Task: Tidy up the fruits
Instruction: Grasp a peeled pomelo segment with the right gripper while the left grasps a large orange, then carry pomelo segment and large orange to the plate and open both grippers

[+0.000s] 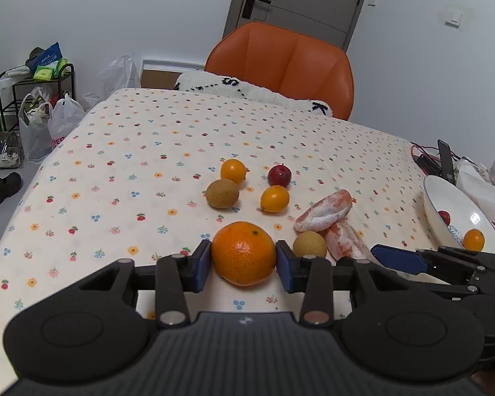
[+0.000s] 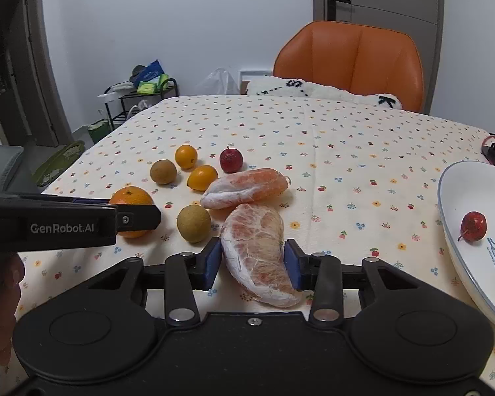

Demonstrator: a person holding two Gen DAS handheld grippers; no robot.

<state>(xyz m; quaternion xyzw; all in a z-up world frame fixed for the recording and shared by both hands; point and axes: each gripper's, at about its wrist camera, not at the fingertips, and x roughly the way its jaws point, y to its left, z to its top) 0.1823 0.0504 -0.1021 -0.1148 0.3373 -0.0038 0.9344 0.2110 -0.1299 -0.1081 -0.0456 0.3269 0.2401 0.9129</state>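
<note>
Tablecloth-edge bowl (image 2: 458,198) holds red fruit (image 2: 474,226); left hand-held gripper (image 1: 243,261) clamps orange (image 1: 243,252), right (image 2: 253,262) clamps pomelo segment (image 2: 257,247).

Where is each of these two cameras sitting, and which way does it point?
Left wrist: rides on the left tool, looking forward across the table at an orange between its fingers; the right tool shows at right.
Right wrist: rides on the right tool, facing a peeled pomelo segment; the left tool and a hand show at left.
Shared: fruit, plate, orange chair.
</note>
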